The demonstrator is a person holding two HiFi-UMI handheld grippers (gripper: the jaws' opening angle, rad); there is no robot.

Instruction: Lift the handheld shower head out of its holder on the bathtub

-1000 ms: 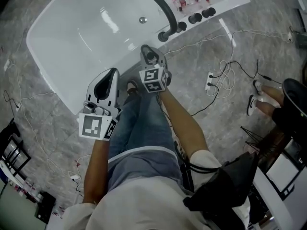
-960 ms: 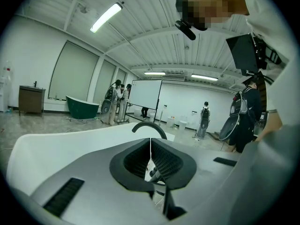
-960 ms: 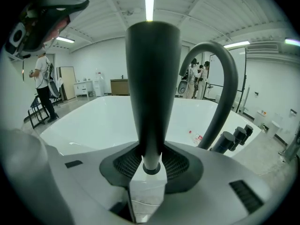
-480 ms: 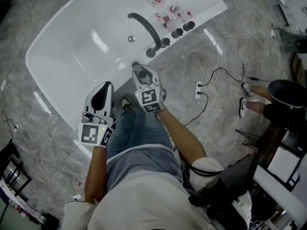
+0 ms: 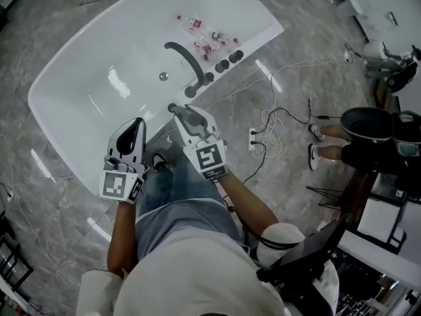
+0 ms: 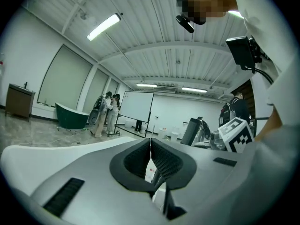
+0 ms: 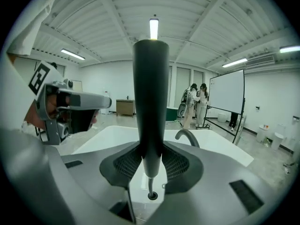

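Note:
My right gripper [image 5: 179,112] is shut on the dark handheld shower head [image 7: 150,93], which stands upright between its pads [image 7: 176,165]. A thin hose [image 7: 149,184] runs from the handle's lower end down into the round holder hole [image 7: 152,196] in the white bathtub [image 5: 99,58] rim. In the head view the shower head [image 5: 173,107] shows as a dark tip over the tub's near edge. My left gripper [image 5: 137,124] hovers to the left of it, shut with nothing held; its pads [image 6: 161,161] meet in a thin line.
A dark curved spout [image 5: 186,61] and three round knobs [image 5: 227,59] sit on the tub's right end, with several small bottles [image 5: 204,38] beside them. Cables and a power strip [image 5: 252,139] lie on the floor at the right. A seated person [image 5: 368,137] is further right.
Both grippers have risen away from the tub. The right one has drawn the shower head up out of its holder, with the hose trailing below.

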